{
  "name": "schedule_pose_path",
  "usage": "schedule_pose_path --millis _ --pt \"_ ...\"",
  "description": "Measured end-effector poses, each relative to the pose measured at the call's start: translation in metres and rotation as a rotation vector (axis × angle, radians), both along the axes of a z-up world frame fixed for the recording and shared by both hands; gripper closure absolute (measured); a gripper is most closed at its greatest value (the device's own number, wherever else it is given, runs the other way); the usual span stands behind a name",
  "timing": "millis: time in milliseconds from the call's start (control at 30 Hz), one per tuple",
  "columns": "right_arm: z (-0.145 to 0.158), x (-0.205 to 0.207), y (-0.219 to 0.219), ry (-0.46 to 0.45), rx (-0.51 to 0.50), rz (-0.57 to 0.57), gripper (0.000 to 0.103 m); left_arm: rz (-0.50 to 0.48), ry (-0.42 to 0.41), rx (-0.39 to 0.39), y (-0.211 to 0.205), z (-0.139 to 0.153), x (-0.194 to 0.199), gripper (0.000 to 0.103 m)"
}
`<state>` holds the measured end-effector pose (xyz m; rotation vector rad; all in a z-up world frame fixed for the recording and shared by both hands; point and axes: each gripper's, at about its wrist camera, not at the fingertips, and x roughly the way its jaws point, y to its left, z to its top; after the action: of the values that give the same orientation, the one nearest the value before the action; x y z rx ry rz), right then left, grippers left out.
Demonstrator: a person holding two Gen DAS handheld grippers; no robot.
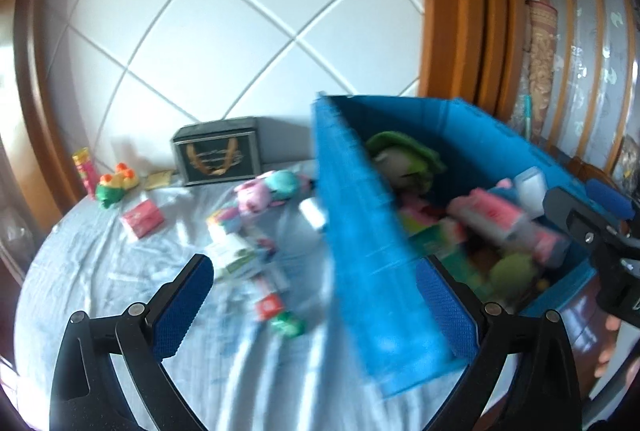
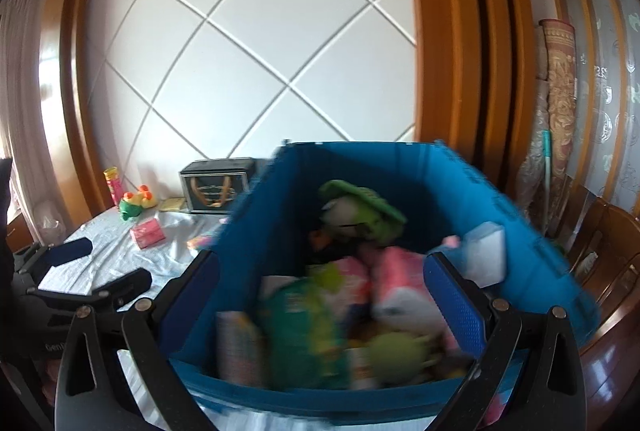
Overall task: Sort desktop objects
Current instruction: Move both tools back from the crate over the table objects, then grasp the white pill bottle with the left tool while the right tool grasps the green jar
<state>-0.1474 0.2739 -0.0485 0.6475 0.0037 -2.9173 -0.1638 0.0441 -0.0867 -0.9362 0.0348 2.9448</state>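
Observation:
A blue bin [image 1: 360, 211] [image 2: 260, 231] stands on the pale blue sheet [image 1: 100, 271], filled with plush toys and packets, among them a green-hatted plush [image 1: 404, 159] [image 2: 360, 207]. Loose on the sheet lie a pink plush [image 1: 256, 195], a white cylinder [image 1: 312, 213], several packets [image 1: 240, 255], a pink box [image 1: 144, 219] [image 2: 147, 233] and a green and orange toy [image 1: 116, 185] [image 2: 136, 203]. My left gripper [image 1: 316, 311] [image 2: 102, 265] is open and empty over the sheet beside the bin's left wall. My right gripper [image 2: 324, 305] [image 1: 584, 199] is open and empty at the bin's near rim.
A dark box [image 1: 218, 157] [image 2: 216, 187] and a pink and yellow tube [image 1: 85, 167] [image 2: 113, 183] stand against the white padded wall. Wooden framing and a rolled rug [image 2: 560, 91] rise on the right. A hand [image 1: 608, 343] shows at the right edge.

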Motion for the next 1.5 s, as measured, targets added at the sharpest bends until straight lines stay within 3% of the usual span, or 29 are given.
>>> schedule_pose_path --millis 300,533,700,833,1067,1333,1500 --pt "-0.023 0.019 -0.147 -0.058 0.01 0.014 0.0 0.028 -0.018 -0.033 -0.14 -0.021 0.019 0.001" --pt "-0.035 0.02 -0.208 -0.1 0.036 0.04 0.0 0.111 -0.085 0.009 -0.225 -0.057 0.009 0.001" --pt "-0.062 0.0 -0.246 -0.151 0.046 0.116 0.0 0.179 -0.171 0.012 -0.263 -0.093 -0.015 0.001" --pt "-0.099 -0.03 -0.266 -0.235 0.041 0.153 0.0 0.196 -0.223 -0.011 -0.276 -0.116 -0.035 0.001" --pt "-0.167 -0.081 -0.268 -0.363 0.011 0.181 0.0 0.183 -0.299 -0.038 -0.261 -0.163 -0.085 0.001" --pt "-0.232 -0.118 -0.257 -0.487 -0.033 0.094 0.0 0.066 -0.393 -0.093 -0.234 -0.222 -0.139 0.001" --pt "-0.256 -0.12 -0.247 -0.494 -0.089 -0.053 0.0 -0.049 -0.403 -0.124 -0.226 -0.242 -0.172 0.001"
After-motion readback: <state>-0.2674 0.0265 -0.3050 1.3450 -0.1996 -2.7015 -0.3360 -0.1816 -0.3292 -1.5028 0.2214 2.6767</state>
